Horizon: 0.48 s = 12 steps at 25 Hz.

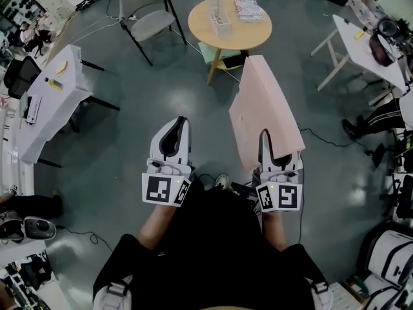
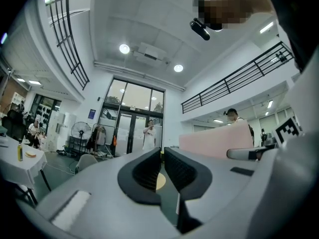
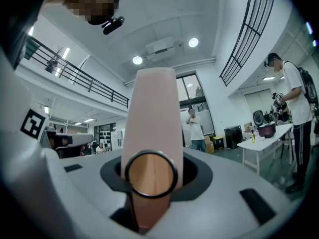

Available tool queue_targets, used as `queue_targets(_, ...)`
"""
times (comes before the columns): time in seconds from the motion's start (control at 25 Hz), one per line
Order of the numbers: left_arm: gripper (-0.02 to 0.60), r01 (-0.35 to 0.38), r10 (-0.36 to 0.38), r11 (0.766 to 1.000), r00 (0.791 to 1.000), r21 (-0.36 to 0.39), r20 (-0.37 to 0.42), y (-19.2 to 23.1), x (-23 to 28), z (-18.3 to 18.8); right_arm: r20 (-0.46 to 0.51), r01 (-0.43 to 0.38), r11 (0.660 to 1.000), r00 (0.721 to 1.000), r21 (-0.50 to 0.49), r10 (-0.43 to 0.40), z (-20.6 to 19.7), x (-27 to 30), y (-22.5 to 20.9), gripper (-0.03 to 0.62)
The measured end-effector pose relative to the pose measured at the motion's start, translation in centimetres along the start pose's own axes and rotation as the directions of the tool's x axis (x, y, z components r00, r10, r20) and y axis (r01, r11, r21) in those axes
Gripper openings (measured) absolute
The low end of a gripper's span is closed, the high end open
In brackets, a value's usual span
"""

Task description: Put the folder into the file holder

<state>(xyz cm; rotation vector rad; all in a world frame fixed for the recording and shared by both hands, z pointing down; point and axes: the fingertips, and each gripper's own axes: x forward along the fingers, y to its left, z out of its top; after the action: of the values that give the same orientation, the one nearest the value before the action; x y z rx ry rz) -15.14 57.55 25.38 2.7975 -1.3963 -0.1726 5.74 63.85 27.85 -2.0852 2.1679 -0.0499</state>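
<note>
pink flat folder [image 1: 264, 108] in hand, white slotted file holder [image 1: 218, 15] ahead
right gripper [image 1: 274, 157] clamps the folder's near end, long axis aimed at the round wooden table [image 1: 251, 34] bearing the holder, well apart; left gripper [image 1: 173, 137] narrow, empty.

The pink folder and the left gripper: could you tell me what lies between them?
Only bare grey floor, seen in the head view, separates the left gripper from the folder.
</note>
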Motion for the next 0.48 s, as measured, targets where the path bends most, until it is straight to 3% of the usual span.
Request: queue_targets(0.48, 0.023, -0.005, 0.005, 1.000, 0.999, -0.003, -0.033, -0.8, 3.1, -2.1, -0.004, -0.029, 0.999, 1.000, 0.016, 0.029, -0.6, 2.3, -2.1, 0.135)
